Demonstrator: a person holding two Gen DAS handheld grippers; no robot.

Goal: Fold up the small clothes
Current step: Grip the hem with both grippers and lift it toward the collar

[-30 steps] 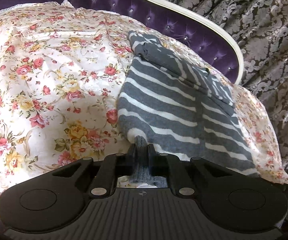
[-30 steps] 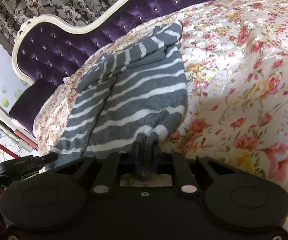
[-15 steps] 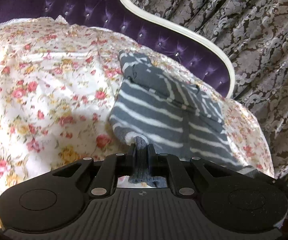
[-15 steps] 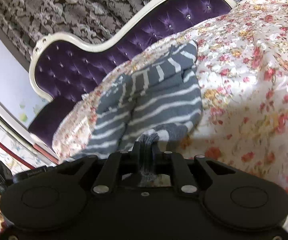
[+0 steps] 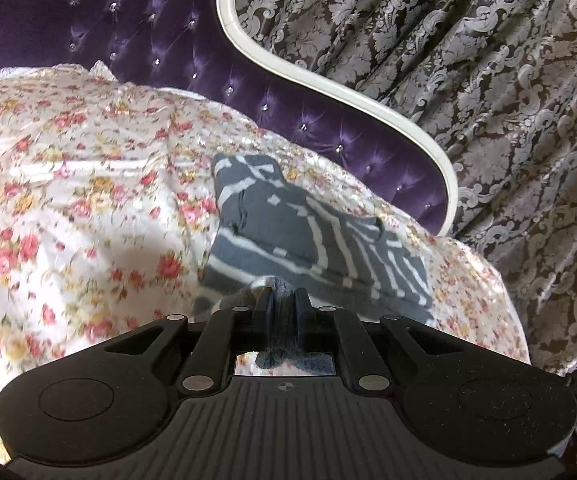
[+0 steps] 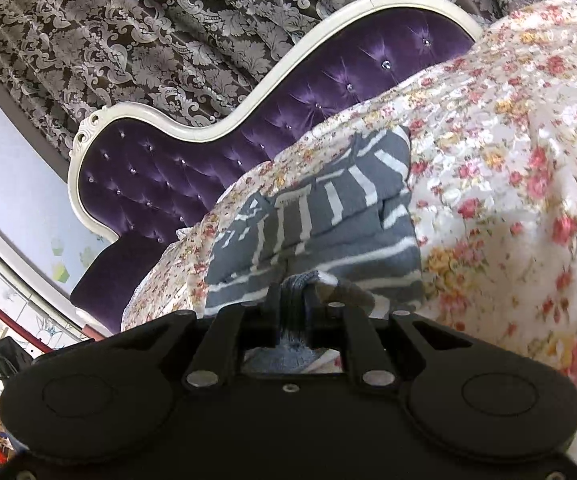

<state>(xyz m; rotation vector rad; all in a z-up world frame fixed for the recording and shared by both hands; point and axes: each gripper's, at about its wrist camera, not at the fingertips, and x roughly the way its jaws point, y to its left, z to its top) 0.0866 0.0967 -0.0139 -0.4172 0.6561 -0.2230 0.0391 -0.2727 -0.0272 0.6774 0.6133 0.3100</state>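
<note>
A small grey garment with white stripes (image 5: 312,236) lies on the flowered sheet (image 5: 68,200), its sleeves folded across its upper part. My left gripper (image 5: 282,298) is shut on the garment's near hem at its left corner. In the right wrist view the same garment (image 6: 328,220) lies ahead, and my right gripper (image 6: 292,292) is shut on the near hem at the other corner. Both pinched corners are lifted off the sheet and the cloth between them bends up over the lower body.
The sheet covers a purple tufted sofa with a white frame (image 5: 328,92), also in the right wrist view (image 6: 216,132). A dark patterned curtain (image 5: 488,80) hangs behind it. Room clutter and a wall show at the far left (image 6: 4,280).
Both grippers have risen and moved forward with the hem. The garment's near part has lifted off the sheet and looks shorter from front to back.
</note>
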